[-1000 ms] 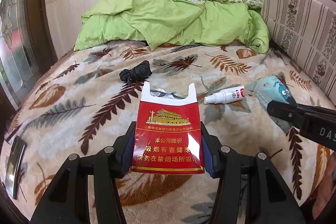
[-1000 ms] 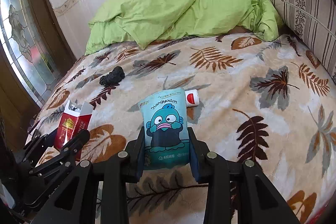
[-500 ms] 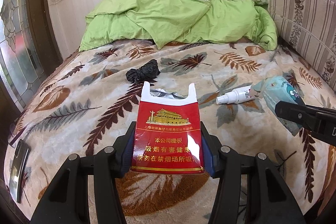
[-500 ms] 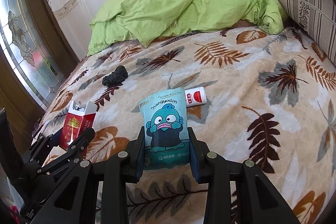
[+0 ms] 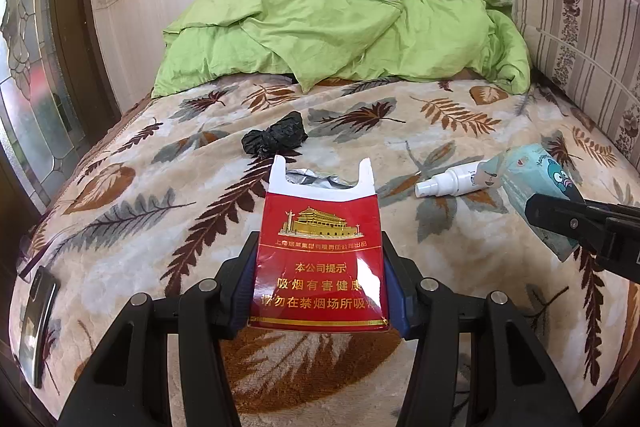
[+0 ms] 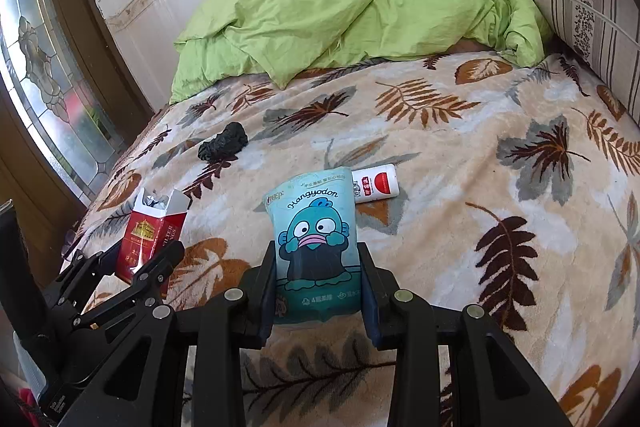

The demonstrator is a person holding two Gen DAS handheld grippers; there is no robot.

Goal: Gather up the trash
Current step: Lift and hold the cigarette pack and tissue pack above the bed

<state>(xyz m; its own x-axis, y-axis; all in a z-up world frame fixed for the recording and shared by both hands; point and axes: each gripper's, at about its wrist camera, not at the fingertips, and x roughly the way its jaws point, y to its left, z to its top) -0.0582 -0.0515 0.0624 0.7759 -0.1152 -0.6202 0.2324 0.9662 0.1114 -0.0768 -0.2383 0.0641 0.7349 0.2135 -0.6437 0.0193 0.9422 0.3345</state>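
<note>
The left gripper [image 5: 320, 279] has its fingers clamped on a red cigarette pack [image 5: 320, 259], held upright above the near part of the bed [image 5: 460, 107]. The right gripper [image 6: 318, 287] pinches a blue tissue packet [image 6: 316, 239] to its right. Farther off on the leaf-patterned blanket [image 6: 480, 147] lie a white spray bottle [image 5: 448, 183] and a crumpled black bag [image 5: 276, 139].

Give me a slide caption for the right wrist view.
Right tool grips a blue tissue pack above the leaf-print blanket; spray bottle lies behind.
</note>
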